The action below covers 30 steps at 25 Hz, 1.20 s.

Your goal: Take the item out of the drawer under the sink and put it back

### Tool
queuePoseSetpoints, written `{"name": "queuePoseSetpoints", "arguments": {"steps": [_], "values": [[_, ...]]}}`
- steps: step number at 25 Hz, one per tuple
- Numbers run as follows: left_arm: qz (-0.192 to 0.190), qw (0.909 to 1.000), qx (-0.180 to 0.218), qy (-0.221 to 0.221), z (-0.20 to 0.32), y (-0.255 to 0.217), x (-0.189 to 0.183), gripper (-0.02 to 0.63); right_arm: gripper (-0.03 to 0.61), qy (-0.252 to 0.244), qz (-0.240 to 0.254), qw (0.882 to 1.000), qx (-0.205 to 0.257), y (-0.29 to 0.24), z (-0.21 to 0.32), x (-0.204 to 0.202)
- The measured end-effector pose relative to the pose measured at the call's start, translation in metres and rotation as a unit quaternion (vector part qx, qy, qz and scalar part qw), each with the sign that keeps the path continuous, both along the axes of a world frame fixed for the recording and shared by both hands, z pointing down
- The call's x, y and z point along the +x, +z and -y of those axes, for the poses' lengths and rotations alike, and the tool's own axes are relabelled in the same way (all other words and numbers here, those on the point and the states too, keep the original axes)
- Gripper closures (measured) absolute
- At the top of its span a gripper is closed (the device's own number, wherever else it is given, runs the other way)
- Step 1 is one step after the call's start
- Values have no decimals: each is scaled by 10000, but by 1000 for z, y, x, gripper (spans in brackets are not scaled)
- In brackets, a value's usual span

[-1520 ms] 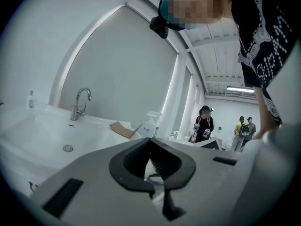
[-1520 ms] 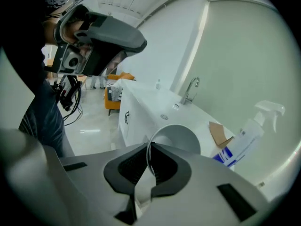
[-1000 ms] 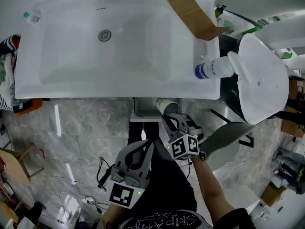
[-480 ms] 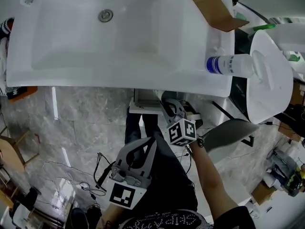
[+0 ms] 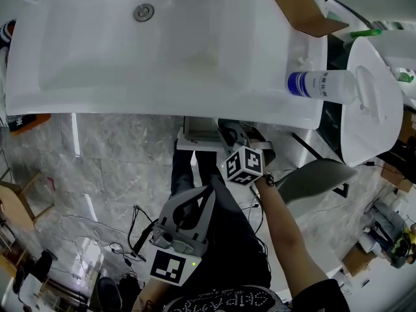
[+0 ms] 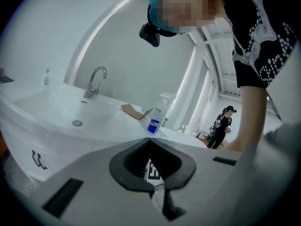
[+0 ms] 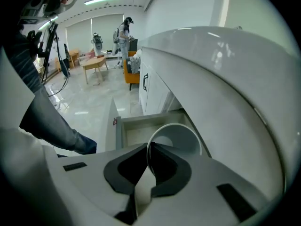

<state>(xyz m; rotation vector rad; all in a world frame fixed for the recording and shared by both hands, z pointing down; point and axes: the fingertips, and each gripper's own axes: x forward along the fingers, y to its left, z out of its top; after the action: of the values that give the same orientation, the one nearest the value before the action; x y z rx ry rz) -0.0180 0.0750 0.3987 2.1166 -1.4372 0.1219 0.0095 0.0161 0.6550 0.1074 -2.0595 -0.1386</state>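
Left claw (image 6: 150,141): closed and empty, pointing toward the white sink (image 6: 56,108), which is sitting ahead of it and slightly higher.

Right claw (image 7: 148,147): pinching the thin rim of a white paper cup (image 7: 176,136), jaws nearly together on the wall.

Open drawer (image 7: 141,125): lying just beyond this claw, under the sink, with the cup hanging at its opening; contact with the drawer bottom is unclear.

Blue-labelled bottle (image 5: 322,84): standing on the sink rim, up and right of the right claw.

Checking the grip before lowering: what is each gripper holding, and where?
The right gripper pinches the paper cup by its rim; the left gripper holds nothing.
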Motion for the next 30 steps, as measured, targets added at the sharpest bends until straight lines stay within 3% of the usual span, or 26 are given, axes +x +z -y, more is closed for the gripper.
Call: {"name": "queuePoseSetpoints", "arguments": {"steps": [16,30], "values": [[-9,9989,-458,46,6,56,13,614,555,-177,-430,9987,-200,41,-6,0],[-139,9985,-522,-38,7,57,13,614,554,-386,-1184,9916,-342,61,-5,1]]}}
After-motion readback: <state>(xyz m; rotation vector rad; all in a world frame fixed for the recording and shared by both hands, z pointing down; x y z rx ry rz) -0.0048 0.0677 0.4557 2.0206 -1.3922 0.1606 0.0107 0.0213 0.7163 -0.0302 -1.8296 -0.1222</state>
